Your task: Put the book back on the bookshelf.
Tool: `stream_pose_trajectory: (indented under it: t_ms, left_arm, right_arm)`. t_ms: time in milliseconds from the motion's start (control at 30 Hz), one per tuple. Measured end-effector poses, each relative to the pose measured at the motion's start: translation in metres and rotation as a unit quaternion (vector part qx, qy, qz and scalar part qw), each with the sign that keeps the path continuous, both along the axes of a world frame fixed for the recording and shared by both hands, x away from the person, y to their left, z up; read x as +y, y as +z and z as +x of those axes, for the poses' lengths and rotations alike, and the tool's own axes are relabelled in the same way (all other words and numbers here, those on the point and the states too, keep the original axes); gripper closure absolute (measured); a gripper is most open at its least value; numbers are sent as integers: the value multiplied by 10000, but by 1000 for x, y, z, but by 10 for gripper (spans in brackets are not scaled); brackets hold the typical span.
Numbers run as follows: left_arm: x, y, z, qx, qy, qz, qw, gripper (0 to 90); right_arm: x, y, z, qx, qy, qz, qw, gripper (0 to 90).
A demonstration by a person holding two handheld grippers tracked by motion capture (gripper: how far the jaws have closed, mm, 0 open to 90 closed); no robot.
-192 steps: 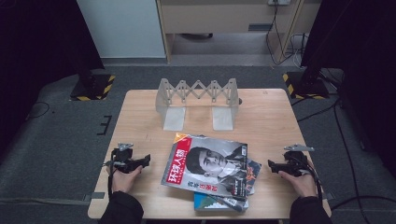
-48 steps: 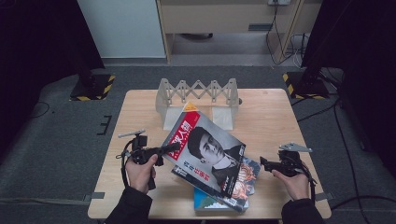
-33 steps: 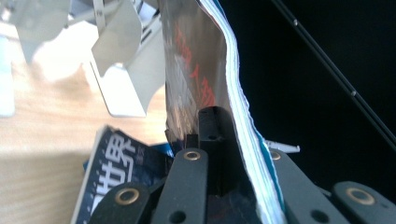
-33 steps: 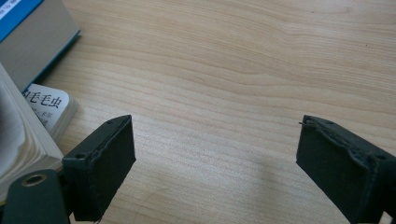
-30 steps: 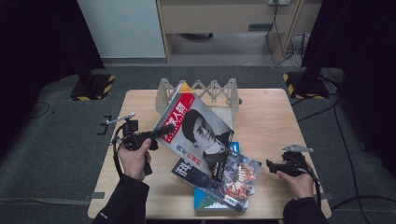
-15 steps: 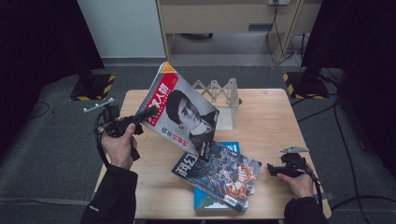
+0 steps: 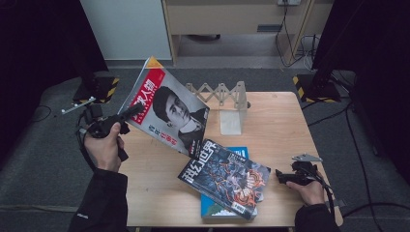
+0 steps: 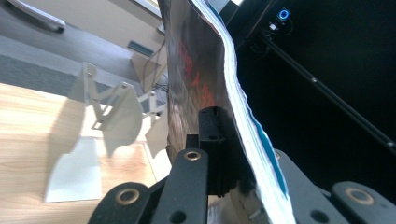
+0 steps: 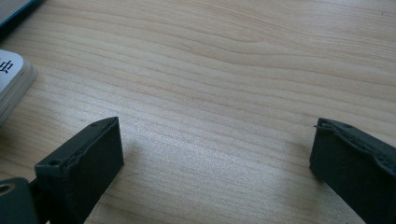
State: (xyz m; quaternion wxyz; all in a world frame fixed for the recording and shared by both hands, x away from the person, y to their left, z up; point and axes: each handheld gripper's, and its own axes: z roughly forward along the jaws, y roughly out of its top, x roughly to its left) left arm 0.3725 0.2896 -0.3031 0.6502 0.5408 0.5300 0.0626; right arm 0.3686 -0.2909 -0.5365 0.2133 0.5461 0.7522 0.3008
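Note:
A magazine (image 7: 169,111) with a red title band and a portrait on its cover hangs tilted in the air over the table's left half. My left gripper (image 7: 128,113) is shut on its left edge. In the left gripper view the magazine (image 8: 205,70) stands edge-on, pinched between the black jaws of the left gripper (image 8: 224,140). My right gripper (image 7: 283,176) rests low near the table's front right. Its jaws have just been opening further and stand wide apart, with only bare wood between them in the right gripper view (image 9: 215,149).
A dark comic-style magazine (image 7: 225,176) lies on a blue book (image 7: 217,210) at the front middle of the wooden table (image 7: 275,125). A white folding book rack (image 7: 227,96) stands at the back, also seen in the left gripper view (image 8: 107,121). A stack's corner (image 9: 14,79) lies left of the right jaws.
My left hand has lifted the portrait magazine higher and to the left, away from the stack. The right hand has stayed in place.

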Motion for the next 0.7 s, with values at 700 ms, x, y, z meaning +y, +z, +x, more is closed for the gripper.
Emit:
stream_pose_trajectory:
  t_ms: [700]
  left_arm:
    - [35, 19, 4, -192, 632, 495, 9966, 861]
  right_arm:
    - [0, -3, -2, -129, 28, 52, 9999, 15]
